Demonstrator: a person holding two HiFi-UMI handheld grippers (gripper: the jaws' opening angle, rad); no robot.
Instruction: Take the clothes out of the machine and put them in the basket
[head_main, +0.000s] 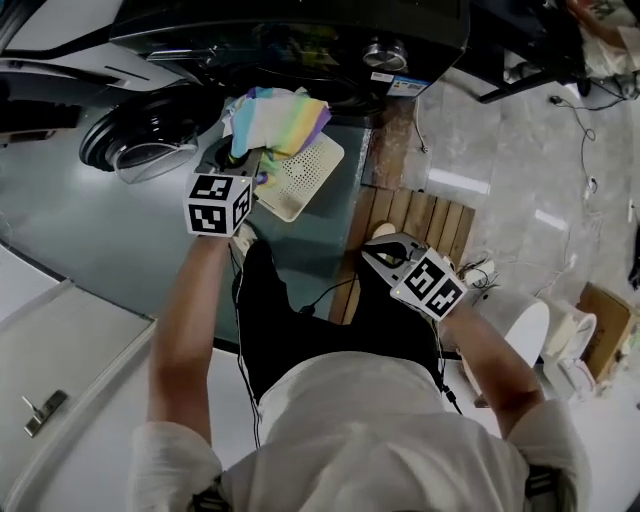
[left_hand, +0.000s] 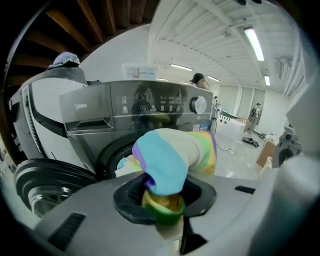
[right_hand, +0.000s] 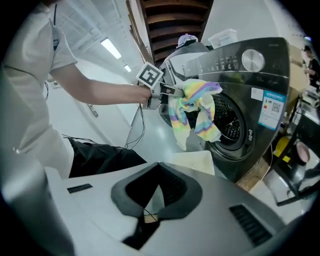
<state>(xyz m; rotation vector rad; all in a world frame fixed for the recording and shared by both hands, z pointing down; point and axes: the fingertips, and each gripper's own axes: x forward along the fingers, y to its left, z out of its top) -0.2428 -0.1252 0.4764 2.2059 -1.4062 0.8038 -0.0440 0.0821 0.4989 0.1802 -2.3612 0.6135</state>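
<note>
Over the basket (head_main: 312, 178), left hand-held gripper (left_hand: 162, 196) (nearly closed) pinches rainbow cloth (left_hand: 172, 157).

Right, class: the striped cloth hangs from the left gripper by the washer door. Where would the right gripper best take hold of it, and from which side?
Probably the loose lower flap of the cloth, which hangs free below the left gripper. The right gripper could come from the person's side, since the washer blocks the far side.
</note>
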